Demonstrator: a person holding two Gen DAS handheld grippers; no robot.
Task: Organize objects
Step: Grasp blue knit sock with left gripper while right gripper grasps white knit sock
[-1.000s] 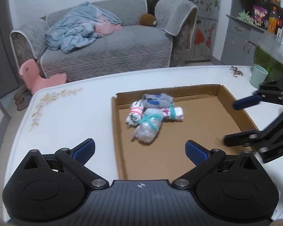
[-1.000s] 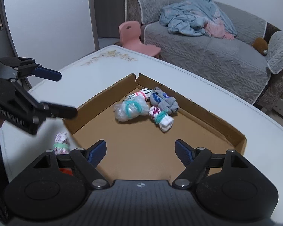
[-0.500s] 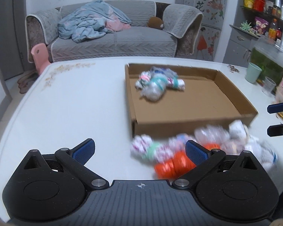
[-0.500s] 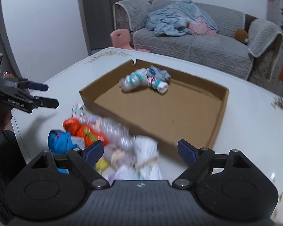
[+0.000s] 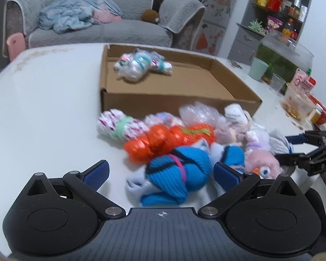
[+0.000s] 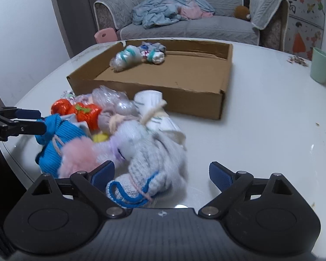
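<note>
While both tongs [image 5: 160, 171] [image 6: 162, 173] gape empty, the sock bundles [image 5: 180, 139] lie between them.

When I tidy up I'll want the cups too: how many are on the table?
2. A mint-green cup stands beyond the right side of the cardboard box; a clear cup stands just right of it, nearer the camera. Others may be hidden off-frame.
</note>
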